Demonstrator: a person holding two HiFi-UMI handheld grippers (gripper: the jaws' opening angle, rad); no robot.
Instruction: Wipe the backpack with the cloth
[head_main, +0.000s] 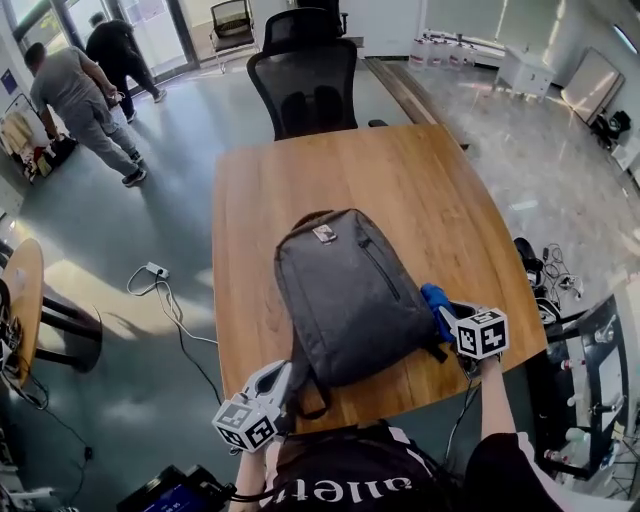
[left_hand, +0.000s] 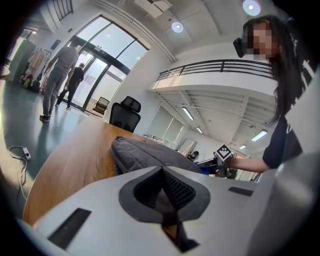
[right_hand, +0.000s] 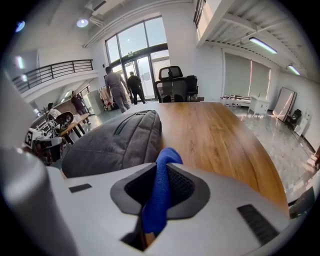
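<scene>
Head view: the backpack (head_main: 350, 295) lies flat on the table (head_main: 420, 180), front up, open to wiping. The left gripper (head_main: 268, 398) sits at its near end by a strap (head_main: 312, 400). The right gripper (head_main: 452, 318) holds the cloth (head_main: 434, 298) just beside its right edge.

Left gripper view: the jaws are pinched on the dark strap, probably to anchor the backpack.

Right gripper view: the jaws clamp the blue cloth, with a fold poking forward as the wiping pad and the backpack just beside it

One overhead, two low beside backpack (head_main: 350, 295)
</scene>
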